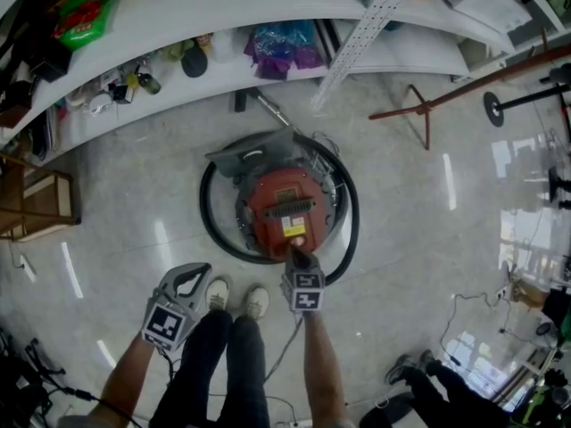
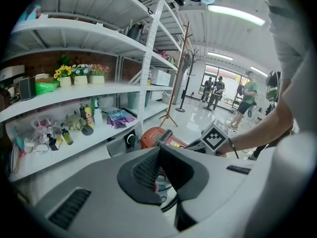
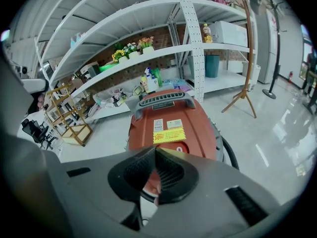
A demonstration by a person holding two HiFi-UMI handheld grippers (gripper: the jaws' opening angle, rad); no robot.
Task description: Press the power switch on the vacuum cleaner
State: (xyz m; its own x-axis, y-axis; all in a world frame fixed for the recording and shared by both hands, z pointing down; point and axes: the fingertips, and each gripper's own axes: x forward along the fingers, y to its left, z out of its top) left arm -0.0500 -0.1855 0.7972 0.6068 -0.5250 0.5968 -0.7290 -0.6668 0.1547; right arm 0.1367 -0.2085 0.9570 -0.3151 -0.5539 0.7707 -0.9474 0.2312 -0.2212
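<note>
Red vacuum cleaner (image 1: 284, 205) stands on the floor by a shelf (image 1: 401, 56) holding bottles (image 1: 143, 80); black hose (image 1: 210, 217) coils round it. Right gripper (image 1: 295, 255), jaws together, at its near top edge; left gripper (image 1: 198, 273), jaws together, held aside.

Vacuum cleaner (image 3: 173, 123) with smooth glossy red plastic lid, yellow paper sticker (image 3: 169, 135), matt black hose (image 3: 228, 150), polished glossy floor (image 1: 419, 266), white painted metal shelves (image 1: 268, 3), wooden rack (image 1: 36, 205), right gripper (image 3: 154, 150) in matt grey plastic, ribbed black pads (image 3: 173, 175).

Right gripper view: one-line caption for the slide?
Right gripper, jaws shut, aimed at the red vacuum cleaner just below its yellow sticker, white shelving behind.
</note>
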